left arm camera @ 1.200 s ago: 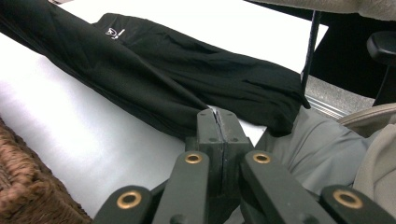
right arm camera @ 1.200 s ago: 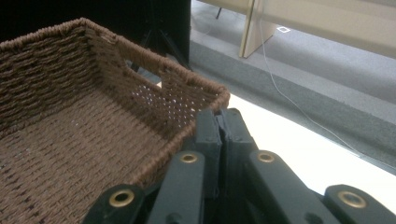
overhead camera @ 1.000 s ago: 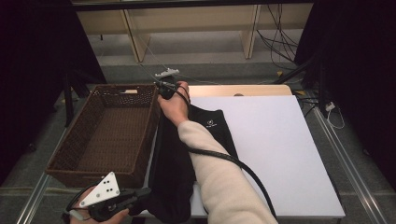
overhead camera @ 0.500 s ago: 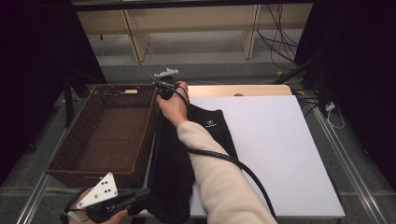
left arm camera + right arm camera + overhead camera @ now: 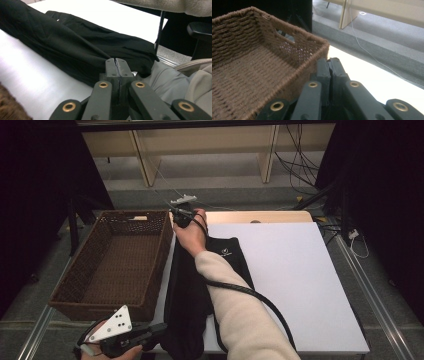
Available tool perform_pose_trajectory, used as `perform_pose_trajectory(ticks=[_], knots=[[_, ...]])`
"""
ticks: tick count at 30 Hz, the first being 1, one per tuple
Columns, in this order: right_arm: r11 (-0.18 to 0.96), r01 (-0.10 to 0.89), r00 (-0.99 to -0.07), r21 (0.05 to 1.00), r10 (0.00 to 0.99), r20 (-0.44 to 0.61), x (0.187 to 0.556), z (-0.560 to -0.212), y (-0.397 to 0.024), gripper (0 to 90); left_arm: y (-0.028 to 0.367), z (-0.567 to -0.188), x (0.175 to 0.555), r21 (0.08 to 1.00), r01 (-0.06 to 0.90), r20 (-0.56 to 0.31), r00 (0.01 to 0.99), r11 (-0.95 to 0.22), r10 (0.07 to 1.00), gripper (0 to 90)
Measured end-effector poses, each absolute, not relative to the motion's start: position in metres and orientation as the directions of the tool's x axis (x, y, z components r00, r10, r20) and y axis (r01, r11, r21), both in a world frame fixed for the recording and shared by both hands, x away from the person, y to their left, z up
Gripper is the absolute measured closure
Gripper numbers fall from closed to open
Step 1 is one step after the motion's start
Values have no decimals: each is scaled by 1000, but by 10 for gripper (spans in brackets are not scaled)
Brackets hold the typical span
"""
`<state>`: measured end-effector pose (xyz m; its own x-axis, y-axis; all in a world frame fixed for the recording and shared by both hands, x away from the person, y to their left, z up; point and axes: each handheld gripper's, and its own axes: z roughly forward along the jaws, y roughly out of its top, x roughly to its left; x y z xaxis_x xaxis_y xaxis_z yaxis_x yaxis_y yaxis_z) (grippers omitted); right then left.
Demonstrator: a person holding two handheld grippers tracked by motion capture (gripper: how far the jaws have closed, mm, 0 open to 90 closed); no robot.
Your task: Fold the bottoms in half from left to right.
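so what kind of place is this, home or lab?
Most likely a lab or recording setup, not a home. A white table stands between black curtains, loose cables trail on the floor behind it, and a person works a black garment beside a wicker basket with a handheld gripper in each hand.

One black garment (image 5: 192, 295), one wicker basket (image 5: 100, 297).

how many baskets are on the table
1. The brown wicker basket sits at the table's left side, beside the black garment; it looks empty. The right gripper view shows its corner close by.
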<state>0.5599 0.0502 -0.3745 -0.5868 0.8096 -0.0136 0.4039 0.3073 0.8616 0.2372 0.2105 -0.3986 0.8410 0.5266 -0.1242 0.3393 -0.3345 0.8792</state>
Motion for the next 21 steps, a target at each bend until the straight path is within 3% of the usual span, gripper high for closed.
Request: perform_pose_trajectory(ticks=[21], knots=[[309, 470, -561, 826, 828, 10, 562, -382, -4, 877, 160, -400, 254, 874, 264, -88, 911, -407, 402, 889]])
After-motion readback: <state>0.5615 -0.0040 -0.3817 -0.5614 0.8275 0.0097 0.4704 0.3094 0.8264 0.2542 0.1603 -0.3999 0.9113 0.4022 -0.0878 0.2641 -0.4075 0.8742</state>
